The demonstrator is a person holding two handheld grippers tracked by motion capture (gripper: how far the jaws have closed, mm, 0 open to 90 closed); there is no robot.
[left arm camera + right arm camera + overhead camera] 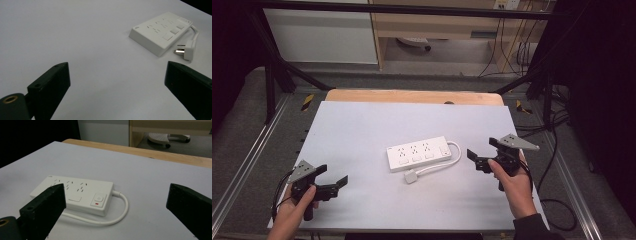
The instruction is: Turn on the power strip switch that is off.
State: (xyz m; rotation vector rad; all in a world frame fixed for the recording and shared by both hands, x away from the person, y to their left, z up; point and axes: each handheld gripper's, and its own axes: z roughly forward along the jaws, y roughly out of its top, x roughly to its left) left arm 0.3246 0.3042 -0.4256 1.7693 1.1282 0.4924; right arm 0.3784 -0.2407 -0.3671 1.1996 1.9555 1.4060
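— High view first: we see the white power strip lying flat near the middle of the grey table top, between our two grippers and well apart from both. What do we hold?

— Nothing. Our left gripper hovers at the near left part of the table, its jaws spread wide with bare surface between them. Our right gripper sits at the right, jaws likewise spread, pointing toward the strip's switch end.

— From the left gripper view, where does the strip lie relative to our fingers?

— Beyond them and off toward the right-hand finger. Its white plug rests on the table just beside the strip's near end, prongs showing, a little past that fingertip.

— And the right gripper view?

— We see the strip ahead of the left-hand finger, partly hidden behind it. The red-marked switch faces up, and the white cord loops out from that end and curves back along the strip's near side, lying in the open span between our fingers, touching neither.
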